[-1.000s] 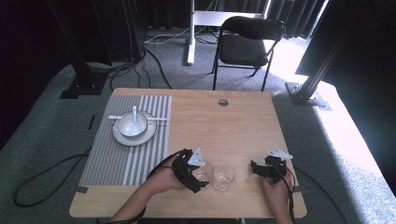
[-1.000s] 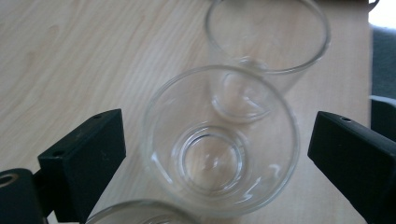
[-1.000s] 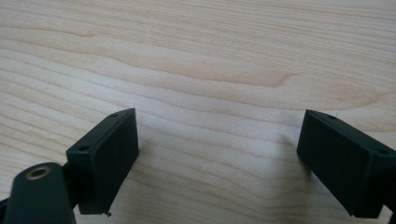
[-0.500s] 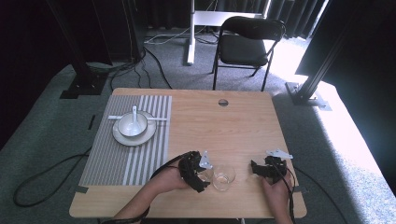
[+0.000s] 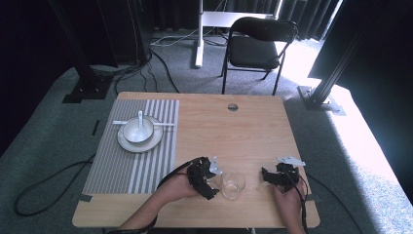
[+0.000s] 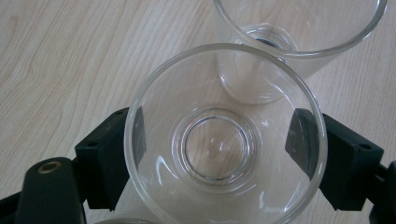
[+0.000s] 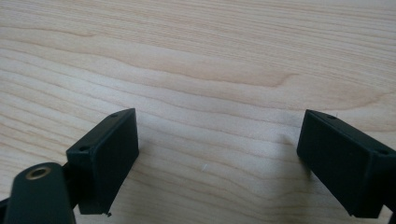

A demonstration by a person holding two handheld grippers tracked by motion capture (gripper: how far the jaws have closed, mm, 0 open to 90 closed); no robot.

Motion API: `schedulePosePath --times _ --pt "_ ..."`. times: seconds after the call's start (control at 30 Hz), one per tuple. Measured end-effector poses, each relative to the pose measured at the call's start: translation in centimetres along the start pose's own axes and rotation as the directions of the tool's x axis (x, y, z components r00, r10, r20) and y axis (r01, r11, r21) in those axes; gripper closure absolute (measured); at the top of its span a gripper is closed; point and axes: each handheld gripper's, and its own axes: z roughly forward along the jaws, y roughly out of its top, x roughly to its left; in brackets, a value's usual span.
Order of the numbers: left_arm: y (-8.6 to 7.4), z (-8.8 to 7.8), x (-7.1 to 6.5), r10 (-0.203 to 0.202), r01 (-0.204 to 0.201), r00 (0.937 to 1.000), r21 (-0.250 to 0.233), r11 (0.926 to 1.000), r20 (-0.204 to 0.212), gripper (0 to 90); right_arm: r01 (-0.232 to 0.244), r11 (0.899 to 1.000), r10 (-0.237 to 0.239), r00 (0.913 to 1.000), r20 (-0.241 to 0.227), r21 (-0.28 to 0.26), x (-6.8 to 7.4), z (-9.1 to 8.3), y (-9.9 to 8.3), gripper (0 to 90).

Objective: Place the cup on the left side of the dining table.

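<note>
Upright glass (image 6: pixel 224 140) between left gripper (image 6: pixel 219 154) jaws, mouth up, second glass (image 6: pixel 299 28) beside

Hard daylight from right overexposes floor (image 5: pixel 360 131); backdrop near black; gripper views sharp, evenly lit

1. Table (image 5: pixel 253 131): pale wood with a wavy grain, filling the middle of the high view.
2. Placemat (image 5: pixel 124 165): grey and white stripes, left of centre.
3. Plate (image 5: pixel 127 144), bowl (image 5: pixel 136 131) and spoon (image 5: pixel 140 120): all white, upper left part of the mat.
4. Two glasses: clear, colourless, one (image 6: pixel 224 140) at the centre of the left gripper view, the other (image 6: pixel 299 28) at its top edge.
5. Left gripper (image 5: pixel 210 179) and right gripper (image 5: pixel 266 176): black, each with a pale grey plate on top.
6. Chair (image 5: pixel 258 36): black, top centre.
7. Carpet (image 5: pixel 44 146): grey-green, around the table.
8. Curtains (image 5: pixel 165 9): black, along the top.
</note>
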Motion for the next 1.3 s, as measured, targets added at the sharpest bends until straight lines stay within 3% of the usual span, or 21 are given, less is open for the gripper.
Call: schedulePosePath --times 0.23,0.63,0.83,0.93,1.3 --pt "0.0 -0.1 0.0 0.005 -0.005 0.9999 -0.008 1.0000 -0.013 18.2 0.000 1.000 0.000 1.0000 0.000 0.000 0.0 0.0 0.0 12.1" --pt "0.7 -1.1 1.0 -0.031 0.029 0.9993 -0.049 0.9984 -0.021 18.2 0.000 1.000 0.000 1.0000 0.000 0.000 0.0 0.0 0.0 12.1" --pt "1.2 -1.4 1.4 -0.043 0.038 0.9969 -0.074 0.9965 -0.066 18.2 0.000 1.000 0.000 1.0000 0.000 0.000 0.0 0.0 0.0 12.2" --pt "1.4 -1.6 1.8 -0.065 0.059 0.9953 -0.091 0.9942 -0.071 18.2 0.000 1.000 0.000 1.0000 0.000 0.000 0.0 0.0 0.0 12.1" --pt "2.1 -3.0 3.4 -0.087 0.075 0.9908 -0.114 0.9907 -0.104 18.2 -0.002 1.000 0.002 1.0000 0.000 0.000 0.0 0.0 0.0 12.1"
